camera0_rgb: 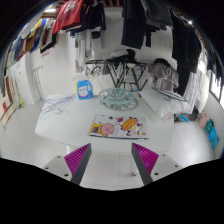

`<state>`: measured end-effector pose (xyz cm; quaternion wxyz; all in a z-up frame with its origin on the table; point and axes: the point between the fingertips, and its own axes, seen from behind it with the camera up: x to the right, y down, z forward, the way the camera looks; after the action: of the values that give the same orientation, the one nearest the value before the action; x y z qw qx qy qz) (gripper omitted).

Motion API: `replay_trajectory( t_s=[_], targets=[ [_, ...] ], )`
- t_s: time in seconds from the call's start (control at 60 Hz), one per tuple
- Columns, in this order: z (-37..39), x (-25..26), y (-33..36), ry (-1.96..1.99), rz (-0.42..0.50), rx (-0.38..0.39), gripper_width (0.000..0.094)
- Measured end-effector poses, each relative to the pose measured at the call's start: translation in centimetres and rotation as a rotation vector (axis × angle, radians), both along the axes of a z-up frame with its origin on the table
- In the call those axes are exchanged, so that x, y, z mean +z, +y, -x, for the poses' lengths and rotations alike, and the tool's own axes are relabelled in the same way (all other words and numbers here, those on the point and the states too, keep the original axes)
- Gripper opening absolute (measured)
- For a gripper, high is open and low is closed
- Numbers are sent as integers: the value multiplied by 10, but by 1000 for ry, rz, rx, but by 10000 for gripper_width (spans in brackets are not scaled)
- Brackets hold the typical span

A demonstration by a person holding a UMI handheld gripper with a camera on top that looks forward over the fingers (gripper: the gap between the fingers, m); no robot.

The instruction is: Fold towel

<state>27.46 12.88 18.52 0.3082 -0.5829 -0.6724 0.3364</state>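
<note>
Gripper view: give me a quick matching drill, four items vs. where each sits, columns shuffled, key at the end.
Items
1. colourful printed towel
2. blue-and-white packet
3. pale round dish
4. gripper

Places
A. on the white table, far side, near its middle
B. lying flat on the table just beyond the fingers
C. nearest the camera, fingers open with nothing between them
D. standing on the table to the left of the dish

Pairs: 1-B, 2-D, 3-A, 4-C
</note>
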Motion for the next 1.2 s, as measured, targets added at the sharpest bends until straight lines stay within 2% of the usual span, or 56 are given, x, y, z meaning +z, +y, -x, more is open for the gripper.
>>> replay_trajectory(
  t_s=[0.117,0.383,0.633,0.9,1.05,1.117,1.2],
  targets=[
    [15,-3,-37,0,3,31,850],
    [65,-23,-113,2,1,44,851],
    [153,-69,-160,34,-16,-23,853],
    [246,-142,-161,-16,7,-80,856],
    [283,-184,-155,-45,-51,-62,848],
    [290,-202,-155,-68,-66,-54,827],
    [296,-200,-155,-49,-35,-59,732]
  ],
)
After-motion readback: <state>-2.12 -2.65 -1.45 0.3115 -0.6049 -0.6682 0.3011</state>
